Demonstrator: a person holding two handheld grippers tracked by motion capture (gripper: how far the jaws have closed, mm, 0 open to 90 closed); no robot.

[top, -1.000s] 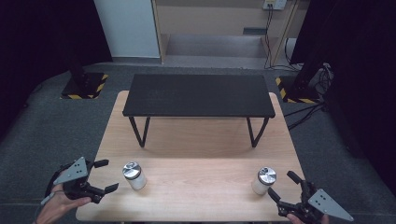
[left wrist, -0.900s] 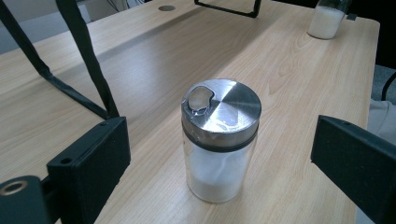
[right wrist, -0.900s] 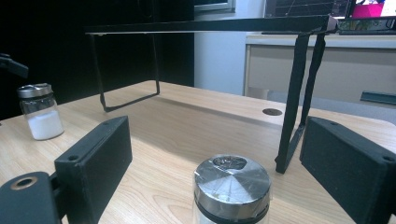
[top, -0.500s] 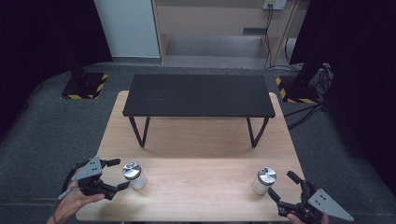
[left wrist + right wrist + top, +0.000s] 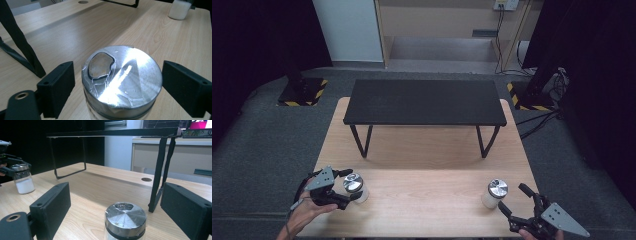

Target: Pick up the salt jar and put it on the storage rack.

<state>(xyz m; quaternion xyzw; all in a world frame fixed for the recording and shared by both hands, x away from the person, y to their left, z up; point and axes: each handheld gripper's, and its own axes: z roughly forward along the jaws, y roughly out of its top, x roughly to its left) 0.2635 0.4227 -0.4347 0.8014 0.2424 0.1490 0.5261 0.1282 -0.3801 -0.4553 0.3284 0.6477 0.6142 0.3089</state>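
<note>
the left gripper (image 5: 346,186) straddles the left jar (image 5: 354,185) near the worktop (image 5: 427,150) front edge, jaws just been closing, gaps remaining. the right gripper (image 5: 518,202) waits wide behind the right jar (image 5: 495,193). neither jar lifted yet.

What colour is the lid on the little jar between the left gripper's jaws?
Shiny silver metal lid, clearest in the left gripper view.

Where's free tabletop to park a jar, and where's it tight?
Free: the wide strip of wooden table between the left jar and the right jar, and the board under the black shelf between its legs. Tight: the near corners, where the left gripper straddles its jar and the right gripper sits open beside the other.
</note>
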